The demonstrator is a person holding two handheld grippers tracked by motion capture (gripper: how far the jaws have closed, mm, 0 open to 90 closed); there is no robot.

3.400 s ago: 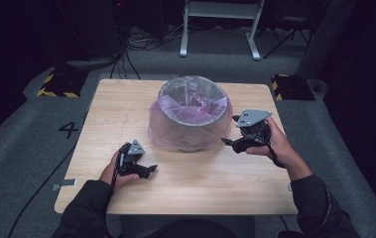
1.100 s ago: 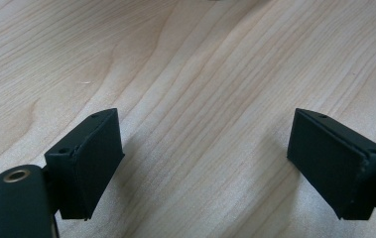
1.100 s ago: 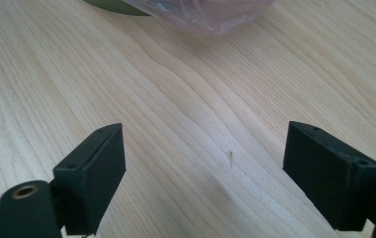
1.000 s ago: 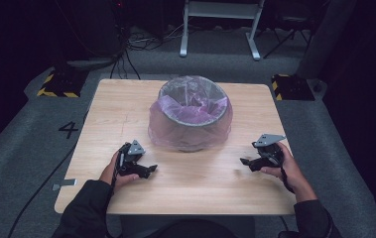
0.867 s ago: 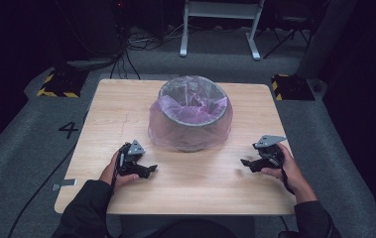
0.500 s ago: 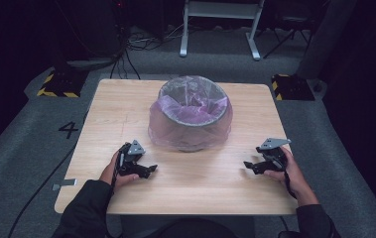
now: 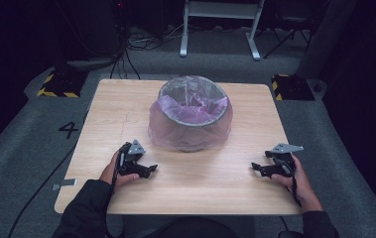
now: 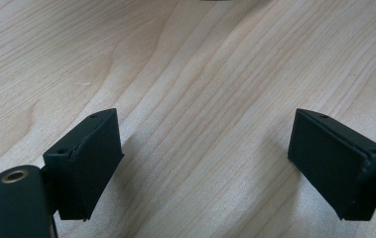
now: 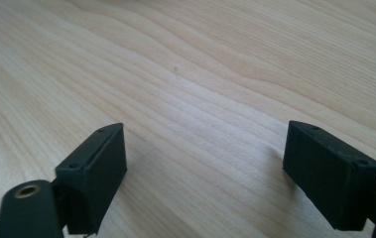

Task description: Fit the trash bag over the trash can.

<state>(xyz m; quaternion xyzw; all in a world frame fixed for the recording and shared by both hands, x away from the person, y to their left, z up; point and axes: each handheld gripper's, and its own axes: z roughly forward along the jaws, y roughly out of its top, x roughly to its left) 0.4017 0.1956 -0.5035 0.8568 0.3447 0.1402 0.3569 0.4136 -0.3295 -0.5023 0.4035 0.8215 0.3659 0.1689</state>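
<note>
A small bin (image 7: 191,111) lined with a thin purple bag (image 7: 160,130) is set at the middle of the wooden table (image 7: 215,183), the bag's edge folded down over the rim, which suggests the lining is done. The left gripper (image 7: 148,171) is rested on the near left of the table, and the right gripper (image 7: 256,168) is held low at the near right edge, both well apart from the bin. In the two gripper views the jaws of each are spread wide over bare wood with nothing between them, as fits hands parked clear of finished work.
</note>
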